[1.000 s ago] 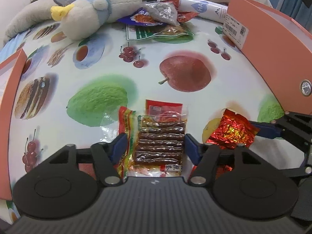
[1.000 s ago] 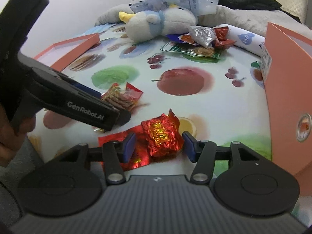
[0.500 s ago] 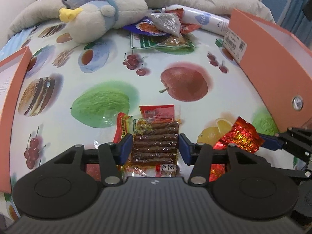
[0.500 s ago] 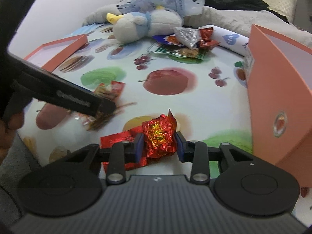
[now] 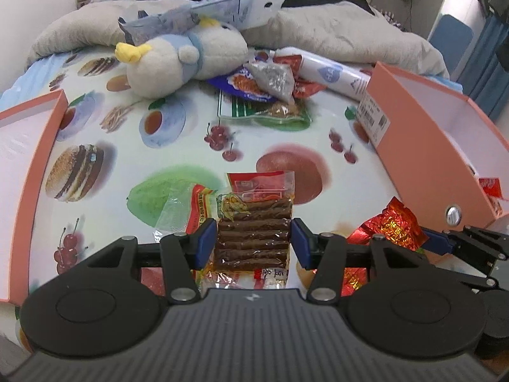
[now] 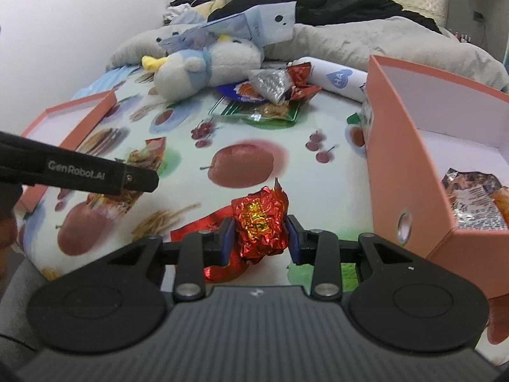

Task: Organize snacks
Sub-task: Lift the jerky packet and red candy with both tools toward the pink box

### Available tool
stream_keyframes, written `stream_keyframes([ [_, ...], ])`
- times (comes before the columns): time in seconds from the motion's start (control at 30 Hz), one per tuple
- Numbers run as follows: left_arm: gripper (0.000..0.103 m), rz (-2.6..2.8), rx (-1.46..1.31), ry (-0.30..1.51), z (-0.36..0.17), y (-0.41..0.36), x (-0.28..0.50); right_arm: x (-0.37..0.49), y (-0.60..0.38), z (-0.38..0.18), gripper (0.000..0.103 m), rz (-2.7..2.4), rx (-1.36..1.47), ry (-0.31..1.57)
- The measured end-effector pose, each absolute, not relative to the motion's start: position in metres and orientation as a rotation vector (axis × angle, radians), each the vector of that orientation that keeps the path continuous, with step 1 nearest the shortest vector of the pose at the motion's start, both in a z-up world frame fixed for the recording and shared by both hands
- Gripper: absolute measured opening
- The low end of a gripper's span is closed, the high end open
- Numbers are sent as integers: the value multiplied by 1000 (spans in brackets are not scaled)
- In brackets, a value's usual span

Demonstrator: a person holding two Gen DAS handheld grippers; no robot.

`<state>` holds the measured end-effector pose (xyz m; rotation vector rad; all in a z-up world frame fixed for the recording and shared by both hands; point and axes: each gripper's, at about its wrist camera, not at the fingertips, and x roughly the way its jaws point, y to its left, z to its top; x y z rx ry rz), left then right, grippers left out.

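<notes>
My left gripper (image 5: 253,238) is shut on a clear pack of brown snack sticks (image 5: 254,226) and holds it above the fruit-print cloth (image 5: 178,146). My right gripper (image 6: 258,238) is shut on a crumpled red foil snack (image 6: 259,222), lifted off the cloth; the same snack shows in the left wrist view (image 5: 394,227). The orange box (image 6: 400,172) stands open at the right with a foil packet (image 6: 474,197) inside. An orange lid (image 5: 28,165) lies at the left. More snacks (image 5: 270,92) are piled at the back.
A plush bird (image 5: 178,60) lies at the back left beside the snack pile. A white roll (image 5: 334,74) lies behind the orange box. A grey blanket (image 5: 334,31) and dark clothes cover the far end. Another red foil wrapper (image 6: 210,226) lies under my right gripper.
Both grippers closed on their snacks and rose from the cloth. The right gripper moved toward the orange box, whose inside now shows.
</notes>
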<state>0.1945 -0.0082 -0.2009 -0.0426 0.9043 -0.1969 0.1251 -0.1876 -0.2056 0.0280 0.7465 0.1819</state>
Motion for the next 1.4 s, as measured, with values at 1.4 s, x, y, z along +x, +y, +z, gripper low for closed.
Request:
stream_keyframes([
  [1.4, 57, -363, -104, 618, -24, -77, 209, 130, -270, -49, 37, 14, 134, 423],
])
